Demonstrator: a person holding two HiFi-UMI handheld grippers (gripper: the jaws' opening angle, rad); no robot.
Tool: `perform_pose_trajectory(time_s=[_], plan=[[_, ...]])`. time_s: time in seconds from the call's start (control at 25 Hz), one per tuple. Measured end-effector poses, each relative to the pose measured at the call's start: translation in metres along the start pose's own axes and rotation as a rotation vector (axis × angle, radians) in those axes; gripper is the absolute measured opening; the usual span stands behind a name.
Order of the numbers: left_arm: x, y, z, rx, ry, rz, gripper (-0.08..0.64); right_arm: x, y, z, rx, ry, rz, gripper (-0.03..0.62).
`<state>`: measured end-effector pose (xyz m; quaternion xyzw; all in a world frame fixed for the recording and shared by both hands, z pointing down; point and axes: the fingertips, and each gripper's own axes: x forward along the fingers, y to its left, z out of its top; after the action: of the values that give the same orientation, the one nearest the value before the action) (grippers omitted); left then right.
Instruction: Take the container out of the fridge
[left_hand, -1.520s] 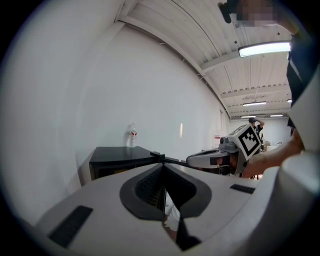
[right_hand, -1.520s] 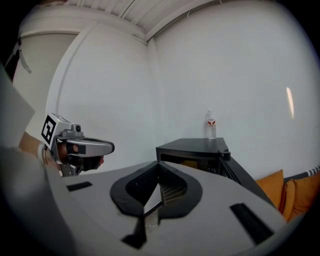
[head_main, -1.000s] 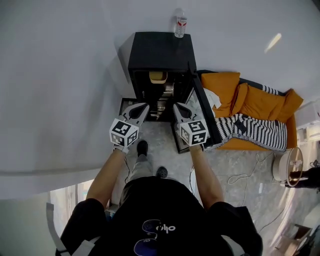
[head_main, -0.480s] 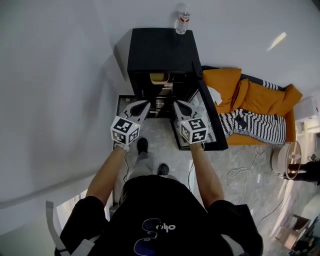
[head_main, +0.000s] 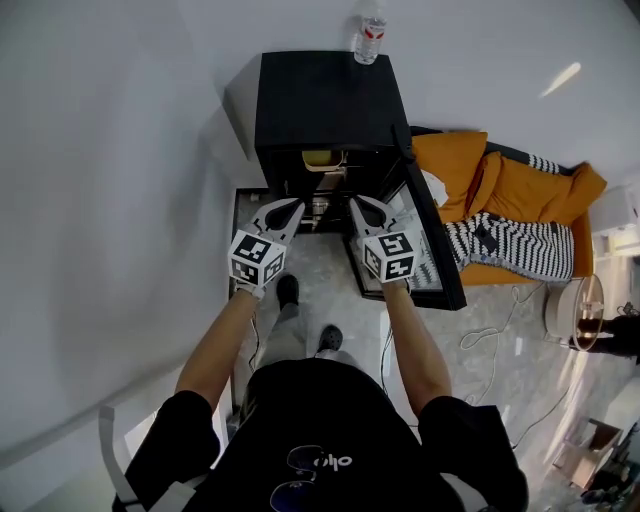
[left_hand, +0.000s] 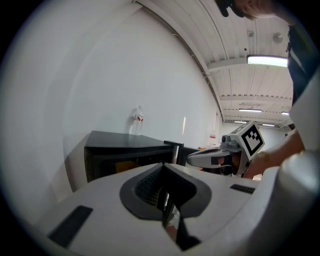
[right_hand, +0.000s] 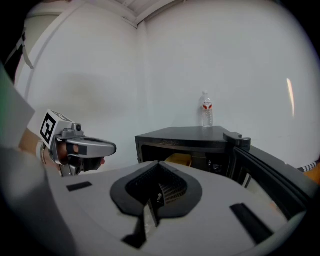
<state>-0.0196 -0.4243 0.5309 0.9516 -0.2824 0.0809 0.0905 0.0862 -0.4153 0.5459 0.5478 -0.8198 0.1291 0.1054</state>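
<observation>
A small black fridge stands against the white wall, its door swung open to the right. A yellow container sits on the upper shelf inside; it also shows in the right gripper view as a yellow container. My left gripper and right gripper hang side by side in front of the opening, short of the shelves. Both are shut and hold nothing. The left gripper view shows its shut gripper aimed at the fridge. The right gripper also points at the opening.
A water bottle stands on top of the fridge at the back. An orange sofa with a striped blanket lies just right of the door. Cables trail on the floor, and a round appliance sits far right.
Both grippers stay shut and level in front of the fridge. The view has shifted a little, so the fridge and its door sit slightly higher and further right in the picture.
</observation>
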Motion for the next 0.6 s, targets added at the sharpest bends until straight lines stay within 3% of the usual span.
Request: perform_pose_trajectory(time_s=[0.6], plan=[[0.080, 0.063, -0.058, -0.005, 0.019, -0.053, 0.008, 0.092, -0.050, -0.049, -0.058, 0.012, -0.017, 0.007]])
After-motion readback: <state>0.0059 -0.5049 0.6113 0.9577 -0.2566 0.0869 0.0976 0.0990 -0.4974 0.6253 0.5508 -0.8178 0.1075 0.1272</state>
